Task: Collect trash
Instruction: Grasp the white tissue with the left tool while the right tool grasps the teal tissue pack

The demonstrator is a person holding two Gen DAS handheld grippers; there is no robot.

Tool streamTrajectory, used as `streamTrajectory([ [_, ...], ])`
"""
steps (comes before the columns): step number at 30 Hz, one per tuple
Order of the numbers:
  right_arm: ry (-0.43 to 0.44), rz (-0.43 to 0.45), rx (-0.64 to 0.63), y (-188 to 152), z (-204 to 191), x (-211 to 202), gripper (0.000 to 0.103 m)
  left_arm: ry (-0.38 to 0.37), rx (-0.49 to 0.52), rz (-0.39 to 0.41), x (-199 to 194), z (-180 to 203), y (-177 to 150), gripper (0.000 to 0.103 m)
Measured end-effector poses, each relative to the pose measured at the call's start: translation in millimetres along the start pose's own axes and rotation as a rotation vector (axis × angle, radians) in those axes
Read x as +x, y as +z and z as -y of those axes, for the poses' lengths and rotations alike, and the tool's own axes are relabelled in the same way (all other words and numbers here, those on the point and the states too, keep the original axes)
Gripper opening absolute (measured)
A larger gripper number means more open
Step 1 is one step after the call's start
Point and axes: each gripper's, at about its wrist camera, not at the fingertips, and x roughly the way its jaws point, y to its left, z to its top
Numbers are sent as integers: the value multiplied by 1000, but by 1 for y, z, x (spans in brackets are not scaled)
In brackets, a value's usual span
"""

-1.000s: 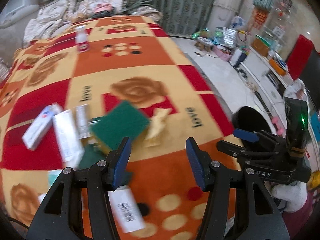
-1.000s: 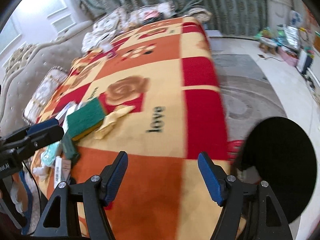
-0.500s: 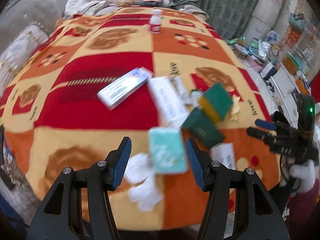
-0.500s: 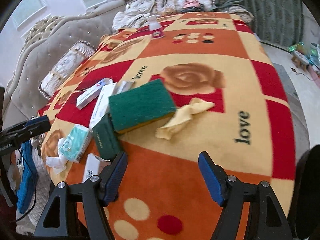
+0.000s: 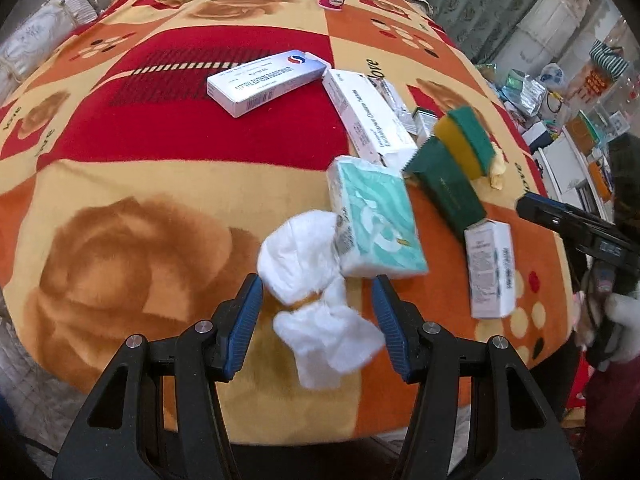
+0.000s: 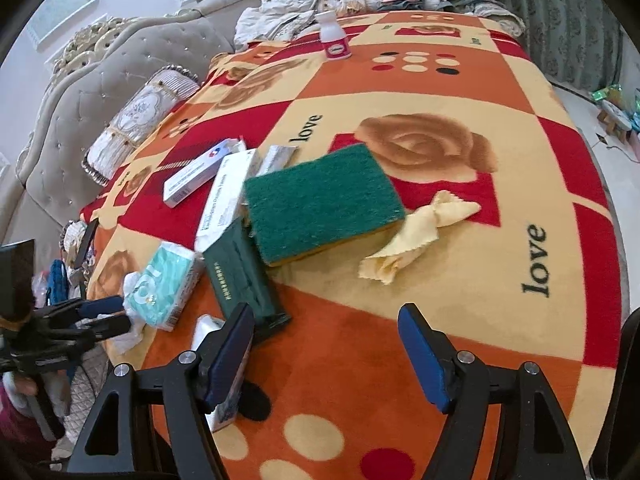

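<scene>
Spread over the bed, the rose-patterned blanket (image 5: 168,152) carries all the clutter. Your left gripper (image 5: 318,322) has its jaws apart, empty, straddling the crumpled white tissue (image 5: 316,280) near the bed's edge; the teal tissue pack (image 5: 376,224) lies touching that wad. Your right gripper (image 6: 326,352) is also spread, holding nothing, above bare blanket just beside the dark green box (image 6: 244,276). Close carelessly and you may catch the pack's corner too, or pinch the soft blanket and drag everything.
</scene>
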Motion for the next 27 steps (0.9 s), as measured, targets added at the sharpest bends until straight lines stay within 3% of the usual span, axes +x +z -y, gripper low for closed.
streamTrajectory([
  [2, 2, 1, -20, 2, -8, -1, 72, 0, 0, -6, 5, -2, 1, 48],
  [3, 3, 3, -28, 3, -13, -2, 72, 2, 4, -10, 7, -3, 1, 34],
  [5, 12, 7, -37, 5, -20, -3, 73, -7, -1, -6, 4, -7, 2, 31],
  [10, 84, 8, -63, 11, -51, -5, 73, 22, -46, 81, -24, -28, 11, 29],
  [15, 178, -50, -126, 12, -102, 16, 73, 53, -88, 127, -43, -52, 12, 29],
  [19, 161, -90, -179, 11, -139, 47, 73, 60, -115, 138, -50, -64, 5, 29],
  [21, 94, -102, -195, 11, -152, 66, 73, 59, -122, 138, -52, -68, 2, 29],
  [27, 77, -120, -183, 15, -160, 96, 73, 46, -139, 134, -47, -68, 0, 30],
])
